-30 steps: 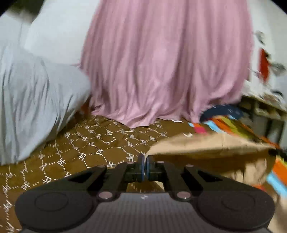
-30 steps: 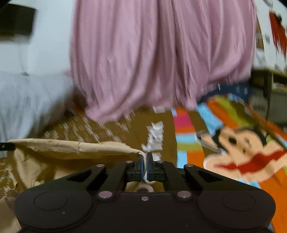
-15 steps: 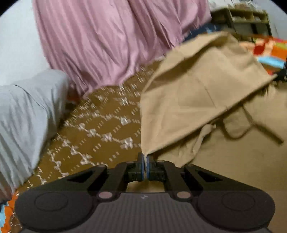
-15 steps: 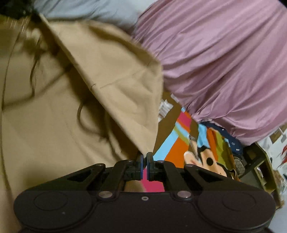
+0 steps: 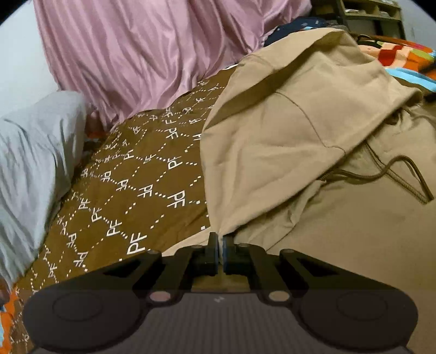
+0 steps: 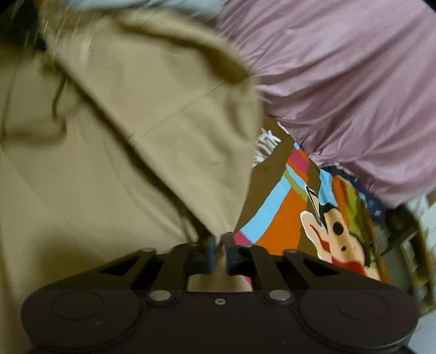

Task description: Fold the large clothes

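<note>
A tan hooded sweatshirt lies on the bed, its hood folded over the body, with a brown drawstring on the right. My left gripper is shut on the hood's near left corner. In the right wrist view the same tan sweatshirt fills the left half. My right gripper pinches the hood's near right corner, with a narrow gap between its jaws. That view is blurred.
A brown bedspread with white PF marks lies under the sweatshirt. A pink curtain hangs behind. A grey pillow sits at the left. A colourful cartoon blanket lies at the right, and shelves stand beyond.
Both grippers have carried the hood corners down and toward me, laying the hood over the sweatshirt's body. The right jaws have parted slightly.
</note>
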The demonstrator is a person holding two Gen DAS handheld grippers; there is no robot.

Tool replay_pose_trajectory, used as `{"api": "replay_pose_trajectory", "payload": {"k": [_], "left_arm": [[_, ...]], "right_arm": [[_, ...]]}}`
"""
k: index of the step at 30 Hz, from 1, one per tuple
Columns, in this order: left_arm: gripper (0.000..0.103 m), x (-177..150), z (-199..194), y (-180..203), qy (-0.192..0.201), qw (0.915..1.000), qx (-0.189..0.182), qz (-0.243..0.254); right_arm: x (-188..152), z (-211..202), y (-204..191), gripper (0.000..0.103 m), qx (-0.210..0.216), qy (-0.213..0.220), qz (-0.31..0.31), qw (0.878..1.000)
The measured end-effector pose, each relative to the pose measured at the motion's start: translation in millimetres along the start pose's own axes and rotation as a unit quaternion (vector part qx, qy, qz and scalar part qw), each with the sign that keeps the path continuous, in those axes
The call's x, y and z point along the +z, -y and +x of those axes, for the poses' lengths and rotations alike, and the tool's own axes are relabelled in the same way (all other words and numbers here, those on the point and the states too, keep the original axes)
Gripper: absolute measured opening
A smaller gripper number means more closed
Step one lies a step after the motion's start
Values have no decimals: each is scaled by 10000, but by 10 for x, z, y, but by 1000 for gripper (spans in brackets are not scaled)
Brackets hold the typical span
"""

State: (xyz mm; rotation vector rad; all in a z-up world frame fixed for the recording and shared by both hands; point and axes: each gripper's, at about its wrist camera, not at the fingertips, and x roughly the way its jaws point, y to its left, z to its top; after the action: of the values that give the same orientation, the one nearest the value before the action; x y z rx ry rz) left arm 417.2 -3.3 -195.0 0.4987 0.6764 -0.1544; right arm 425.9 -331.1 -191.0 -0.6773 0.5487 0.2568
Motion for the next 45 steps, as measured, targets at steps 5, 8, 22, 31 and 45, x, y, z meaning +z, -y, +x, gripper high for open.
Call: {"api": "replay_pose_trajectory", "payload": {"k": [5,8,22,31,45], "left_arm": [[3,-51,13,20,64,10000,-17,-6],[3,-47,16,6,64,9999,-33,-109],[65,-21,-822,-454,547,9686,-1566,-1850],[19,701,-25,115,143,9184,-3488,-1861],[18,250,-577,187,-381,9442,-2705,-1838]], "right_arm": [[348,-407,600,72,961,207,981,9903],[654,-427,838,80,1095,414,1252,9852],[1493,593,628,1,1511,-103,802,9852],[1344,166,550,0,1147,524,539,9906],[666,-1227,164,0,998,1702,441,9793]]}}
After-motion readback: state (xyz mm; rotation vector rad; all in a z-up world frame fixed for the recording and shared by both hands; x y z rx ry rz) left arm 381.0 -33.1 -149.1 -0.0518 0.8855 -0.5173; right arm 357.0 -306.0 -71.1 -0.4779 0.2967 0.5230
